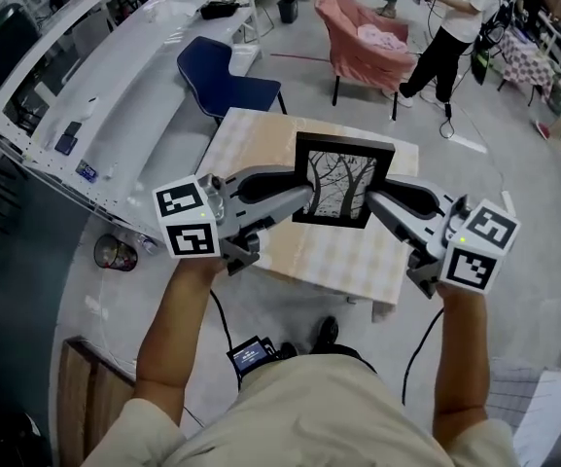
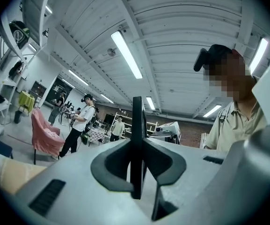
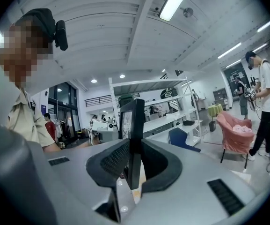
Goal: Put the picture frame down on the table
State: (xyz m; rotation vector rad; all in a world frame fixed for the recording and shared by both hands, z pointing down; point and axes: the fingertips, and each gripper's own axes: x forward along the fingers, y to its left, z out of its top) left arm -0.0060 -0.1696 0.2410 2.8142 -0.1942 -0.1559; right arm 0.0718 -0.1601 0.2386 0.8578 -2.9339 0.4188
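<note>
Head view: the frame (image 1: 341,183) (black, with a bare-tree print facing the wearer) sits over the middle of the checked desk (image 1: 261,144), pinched from both sides. The left claw (image 1: 304,197) has its left edge and the right claw (image 1: 369,200) has the right edge. Can't tell from up here whether the bottom edge is touching the desk. A blue chair (image 1: 217,71) is just past the far side of the desk, with a pink armchair (image 1: 358,37) further back.

Left gripper view: the claw (image 2: 138,165) is clamped on the frame (image 2: 137,125), which shows edge-on and upright, with a dark pad tight against each face.

Right gripper view: same deal. The claw (image 3: 134,165) is closed on the frame (image 3: 135,121), which stands upright between the pads with a sliver of the print visible.
</note>
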